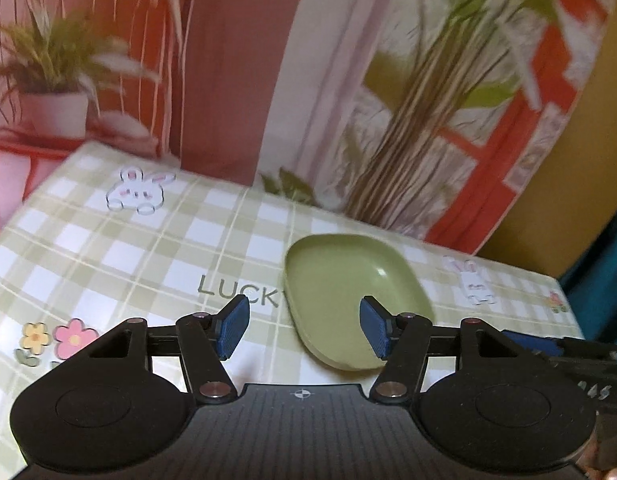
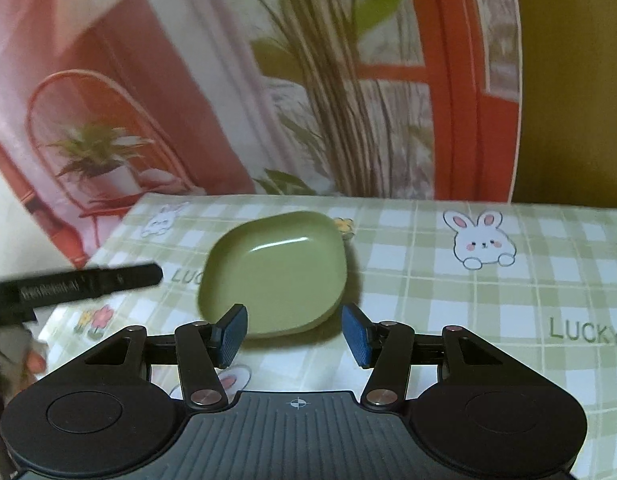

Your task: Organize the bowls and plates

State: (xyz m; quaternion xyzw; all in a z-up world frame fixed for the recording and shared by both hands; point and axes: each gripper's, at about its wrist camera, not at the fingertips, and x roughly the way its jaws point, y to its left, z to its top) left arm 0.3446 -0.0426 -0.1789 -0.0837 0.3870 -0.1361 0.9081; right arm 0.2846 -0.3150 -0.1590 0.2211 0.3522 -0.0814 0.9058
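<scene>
the green plate (image 2: 273, 276) lies flat and right side up on the checked tablecloth (image 2: 488, 292), nearer the far edge of the tabletop than the near one, partly over the printed word "lucky". it is a rounded diamond; its long axis seems to run from near left to far right in the right wrist view. the right gripper (image 2: 294, 336) hangs just before its near rim, wide open and empty, probably lined up to pinch that rim. the left gripper (image 1: 304, 328), likewise wide open and empty, sits at the plate's left side.
</scene>
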